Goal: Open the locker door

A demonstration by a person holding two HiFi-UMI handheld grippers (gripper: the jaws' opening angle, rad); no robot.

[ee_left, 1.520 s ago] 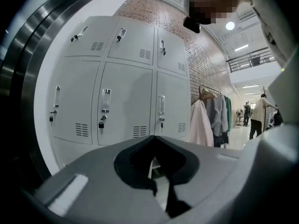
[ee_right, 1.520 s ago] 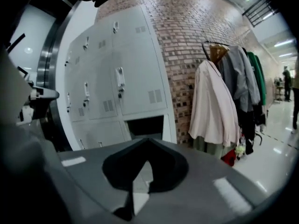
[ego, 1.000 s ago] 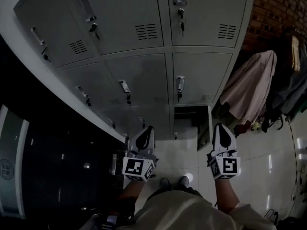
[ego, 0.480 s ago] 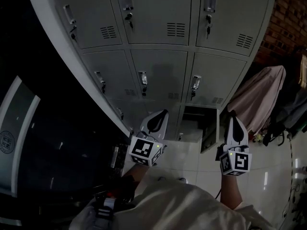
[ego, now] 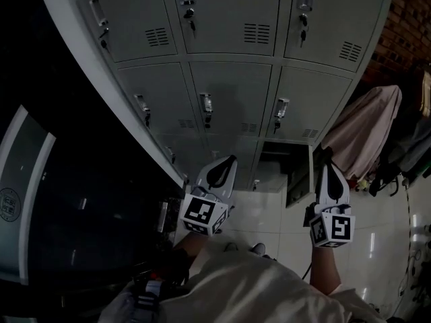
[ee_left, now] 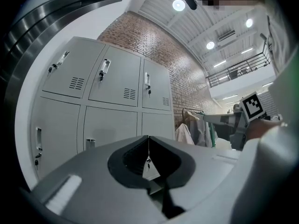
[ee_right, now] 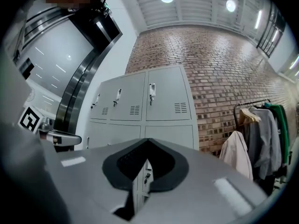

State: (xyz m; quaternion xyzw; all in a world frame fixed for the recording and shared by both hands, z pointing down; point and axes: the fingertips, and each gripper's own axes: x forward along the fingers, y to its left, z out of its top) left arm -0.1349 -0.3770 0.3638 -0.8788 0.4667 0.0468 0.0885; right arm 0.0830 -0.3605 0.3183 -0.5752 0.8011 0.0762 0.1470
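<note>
A bank of grey lockers (ego: 236,93) fills the head view, three columns wide. A brick wall (ego: 407,19) stands to its right and a pale tiled floor (ego: 269,214) lies below. A light coat (ego: 363,130) hangs near the lockers' right end. In the right column the lowest locker door (ego: 299,180) stands swung open, seen edge-on beside its dark compartment. The left tool (ego: 227,160) and the right tool (ego: 326,157) hang before the lockers, well apart, touching nothing — each with jaws pressed together and empty.

Two tongs (ego: 231,160) (ego: 326,155), one open locker door (ego: 300,177)
</note>
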